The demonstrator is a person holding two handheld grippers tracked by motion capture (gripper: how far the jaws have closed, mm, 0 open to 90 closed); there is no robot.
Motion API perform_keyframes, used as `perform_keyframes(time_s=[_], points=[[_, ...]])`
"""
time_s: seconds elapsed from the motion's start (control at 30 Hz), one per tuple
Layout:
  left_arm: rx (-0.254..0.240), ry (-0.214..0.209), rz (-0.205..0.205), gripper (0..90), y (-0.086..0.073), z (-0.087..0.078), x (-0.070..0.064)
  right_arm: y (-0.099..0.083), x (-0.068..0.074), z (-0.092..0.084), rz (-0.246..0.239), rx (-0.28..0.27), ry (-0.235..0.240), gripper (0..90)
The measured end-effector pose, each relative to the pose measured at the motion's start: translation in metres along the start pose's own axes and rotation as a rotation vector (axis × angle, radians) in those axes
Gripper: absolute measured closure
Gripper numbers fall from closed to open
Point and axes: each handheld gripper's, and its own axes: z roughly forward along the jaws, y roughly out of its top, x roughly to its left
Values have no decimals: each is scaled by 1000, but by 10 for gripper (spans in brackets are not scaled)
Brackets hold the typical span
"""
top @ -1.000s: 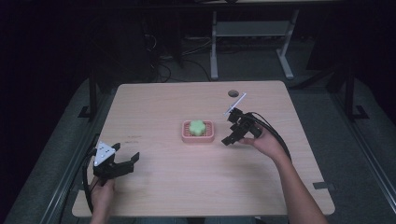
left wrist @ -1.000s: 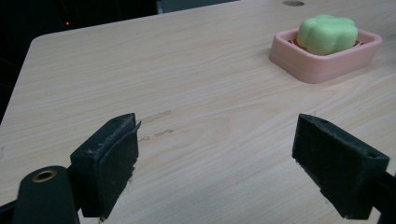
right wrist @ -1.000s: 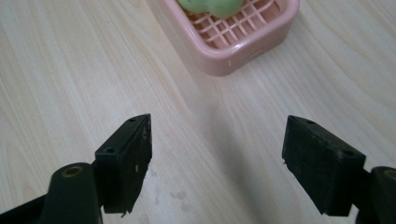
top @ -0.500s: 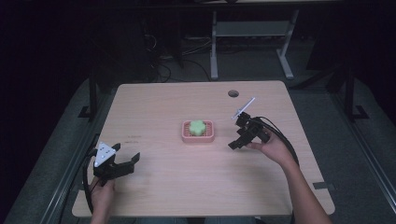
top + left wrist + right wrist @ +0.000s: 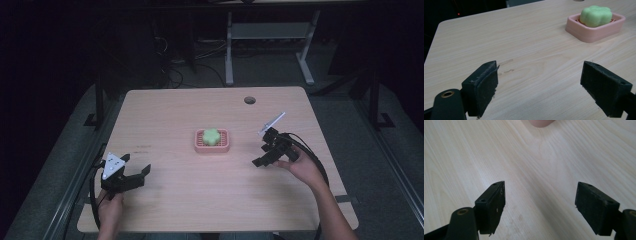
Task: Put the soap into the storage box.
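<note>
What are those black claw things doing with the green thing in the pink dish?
A person sits at a light wooden table with a black two-jaw gripper in each hand. A green flower-shaped soap lies in a pink rectangular dish in the middle of the table. Nobody is touching it. The right gripper is to the right of the dish, jaws open and empty. The left gripper is at the near left corner, also open and empty, and looks across the table at the dish.
</note>
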Motion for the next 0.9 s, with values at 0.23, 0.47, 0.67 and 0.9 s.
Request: perform_keyframes(time_s=[0.23, 0.47, 0.67, 0.9], points=[[7, 0, 8, 142, 0, 0, -1, -19, -1, -4, 18, -24, 6, 240], [8, -5, 10, 142, 0, 0, -4, -34, 0, -5, 29, -36, 5, 240], [7, -5, 16, 142, 0, 1, -6, -47, 2, -5, 39, -49, 7, 240], [15, -8, 34, 142, 0, 3, -7, -60, 4, -7, 54, -70, 12, 240]])
